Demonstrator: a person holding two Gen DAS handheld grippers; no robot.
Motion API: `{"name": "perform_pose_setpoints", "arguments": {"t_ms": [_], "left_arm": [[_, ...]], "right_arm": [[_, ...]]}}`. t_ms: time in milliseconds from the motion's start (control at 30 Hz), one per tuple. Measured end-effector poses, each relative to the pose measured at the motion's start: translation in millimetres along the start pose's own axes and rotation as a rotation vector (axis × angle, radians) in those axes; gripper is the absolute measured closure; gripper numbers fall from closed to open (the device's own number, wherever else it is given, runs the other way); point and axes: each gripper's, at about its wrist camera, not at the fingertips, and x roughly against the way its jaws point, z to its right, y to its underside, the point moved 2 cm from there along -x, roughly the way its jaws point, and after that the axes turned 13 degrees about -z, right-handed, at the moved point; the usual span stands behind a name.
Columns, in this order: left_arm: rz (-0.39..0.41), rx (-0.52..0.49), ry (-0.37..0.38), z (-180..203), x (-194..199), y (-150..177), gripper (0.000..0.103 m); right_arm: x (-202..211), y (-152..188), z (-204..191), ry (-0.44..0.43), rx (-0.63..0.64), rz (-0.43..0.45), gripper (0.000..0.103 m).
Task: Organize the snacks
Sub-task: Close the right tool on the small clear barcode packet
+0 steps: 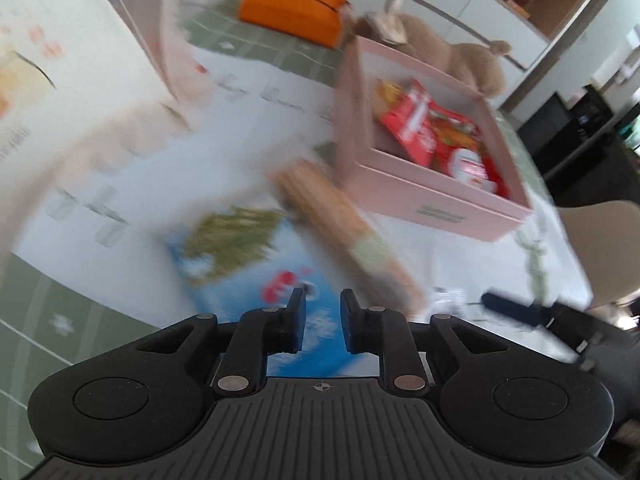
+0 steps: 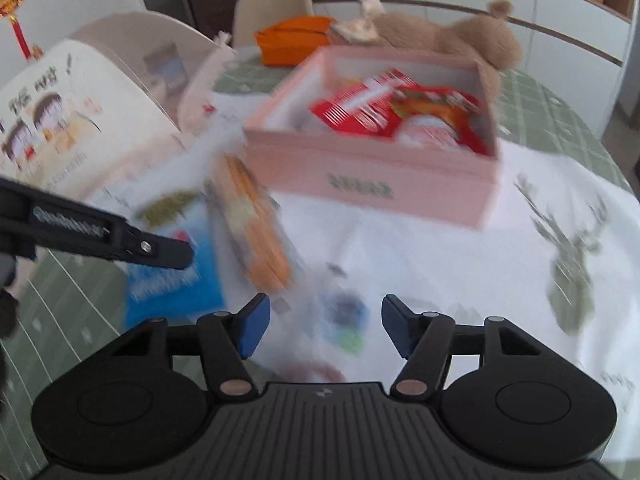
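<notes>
My left gripper [image 1: 322, 312] points down at a blue snack packet [image 1: 240, 264] on the white cloth. Its jaws stand close together with the packet's near end between the pads. In the right wrist view one of its fingers [image 2: 160, 248] lies over that blue packet [image 2: 176, 288]. A long orange biscuit pack [image 1: 340, 232] lies beside it, towards the pink box [image 1: 432, 200], which holds red snack packets [image 1: 424, 128]. My right gripper [image 2: 324, 320] is open above a small clear packet [image 2: 344, 320] with blue and green print; its pads do not touch it.
An orange pouch [image 2: 292, 40] and a brown plush toy [image 2: 472, 40] lie behind the pink box [image 2: 360, 184]. A white printed bag [image 2: 80, 120] stands at the left. Chairs [image 2: 272, 4] stand round the table. Both views are blurred.
</notes>
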Motion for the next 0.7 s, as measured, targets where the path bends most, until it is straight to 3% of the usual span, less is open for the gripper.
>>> {"name": "perform_pose_setpoints", "arguments": {"t_ms": [200,233,267,300,400,600,700], "left_arm": [[-0.049,-0.014,-0.041,-18.1,5.7,9.5,0.081],[-0.052,-0.014,-0.044,-20.9,6.9,10.8,0.081],[-0.054,-0.015,-0.044,-23.7,8.7,12.5,0.081],[-0.053,-0.017,-0.04,-25.4,10.5,13.4,0.081],[-0.047,-0.017,-0.018,-26.2,11.9,12.8,0.081],[-0.044,-0.018,0.073,1.2,2.2,4.9,0.081],[-0.039,-0.041,0.086,23.3,-4.6,1.6,0.081]], "right_arm": [[-18.8,-50.4,-35.7,-0.017,0.082,0.021,0.04],[-28.8,-59.3,-38.1,-0.018,0.077,0.006,0.045],[-36.3,-64.7,-40.3,-0.016,0.074,-0.012,0.065],[-43.3,-67.8,-43.2,-0.019,0.077,-0.04,0.072],[-42.8,-59.0,-48.9,-0.038,0.09,-0.067,0.075],[-16.6,-10.2,-50.3,-0.102,0.138,-0.136,0.075],[11.0,7.3,-33.8,-0.123,0.104,-0.099,0.065]]}}
